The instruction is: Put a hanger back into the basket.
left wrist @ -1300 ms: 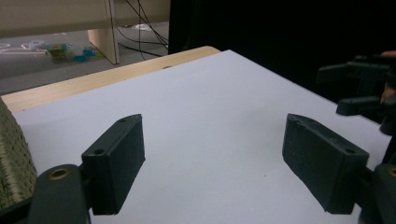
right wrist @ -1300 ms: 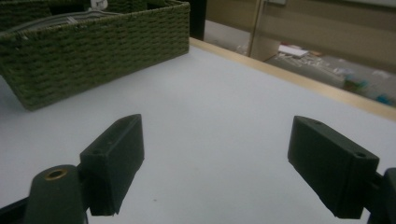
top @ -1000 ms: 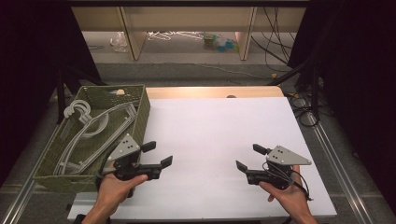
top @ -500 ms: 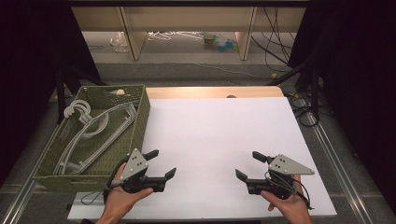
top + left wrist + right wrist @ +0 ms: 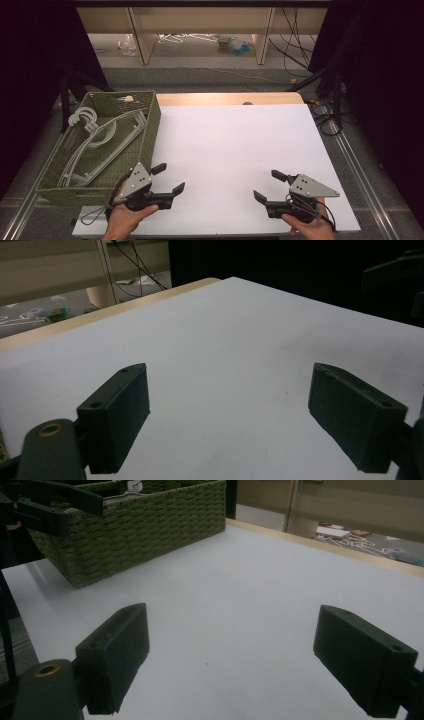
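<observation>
A: What is laid out, from the biggest thing down?

B: The counter (image 5: 240,150) comes first, a white sheet over a wooden top, bare across its middle. At its left edge sits the green woven basket (image 5: 150,131), and inside it lie the hangers (image 5: 95,145), pale grey, stacked loosely with their hooks toward the basket's far corner.

A: And the grippers?

B: Both hover low over the near edge of the counter, well apart from each other. The left gripper (image 5: 169,179) sits just beside the basket's near right corner; the right gripper (image 5: 270,186) is over at the near right, with open sheet between them.

A: Are the fingers holding anything?

B: No. In the left gripper view the fingers (image 5: 116,415) stand wide apart with nothing but white sheet between them. The right gripper's fingers (image 5: 114,652) are spread the same way, also empty, and that view looks across the sheet at the basket's woven wall (image 5: 150,530).

A: So how far along is the work?

B: By the look of it, at the very start. The hangers all seem to rest in the basket; none lies on the sheet and none is touched. Judging from that, everything is left to do: a reach into the basket, most likely by the left gripper as the nearer one, a grip on one hanger, and a lift clear of the others, whose hooks may tangle.
</observation>
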